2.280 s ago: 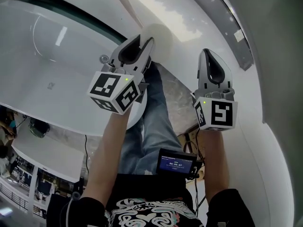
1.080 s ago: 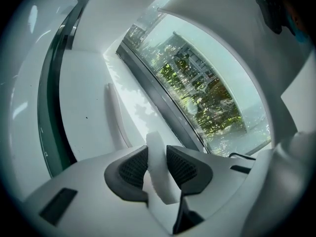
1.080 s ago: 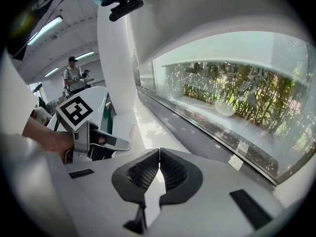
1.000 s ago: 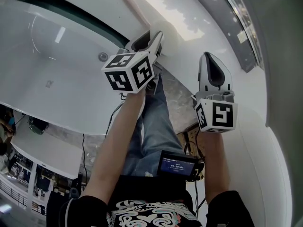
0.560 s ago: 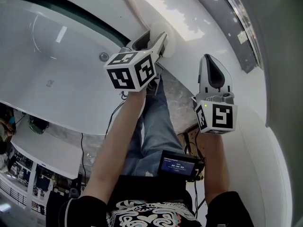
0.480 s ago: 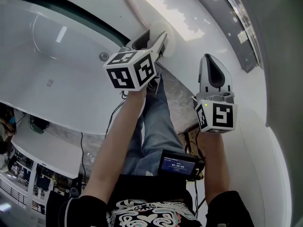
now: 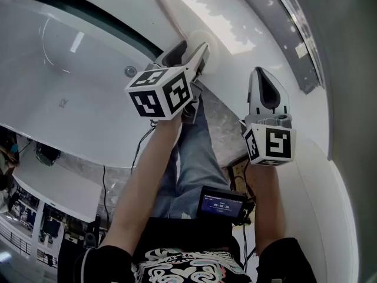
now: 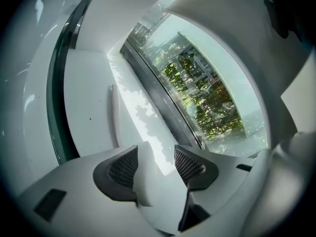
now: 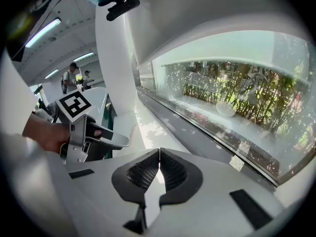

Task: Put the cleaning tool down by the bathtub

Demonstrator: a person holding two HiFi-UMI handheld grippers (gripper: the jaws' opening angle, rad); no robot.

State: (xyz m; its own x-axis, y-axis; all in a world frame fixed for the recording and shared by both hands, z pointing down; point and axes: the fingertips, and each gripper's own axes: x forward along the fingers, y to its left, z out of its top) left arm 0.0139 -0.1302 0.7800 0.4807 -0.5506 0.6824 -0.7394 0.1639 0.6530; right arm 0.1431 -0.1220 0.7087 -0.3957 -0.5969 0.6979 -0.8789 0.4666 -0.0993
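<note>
Bathtub ledge [image 7: 247, 16]: white and sunlit, alongside the bathtub [image 7: 70, 87].
Cleaning tool [image 7: 171, 13]: lies on the ledge, twelve o'clock of the left gripper [image 7: 197, 49].
Left jaws: just opening, wide apart, pressing nothing.
Right gripper [image 7: 262, 69]: jaws together, empty.

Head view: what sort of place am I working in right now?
Likely a bathroom showroom, not a home: a white bathtub with a drain beside a long window onto greenery, and people standing in the background.

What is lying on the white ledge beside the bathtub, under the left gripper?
A long-handled cleaning tool. Its handle and part of its round white head show; the left gripper, whose jaws have just been opening around that head, covers the rest.
</note>
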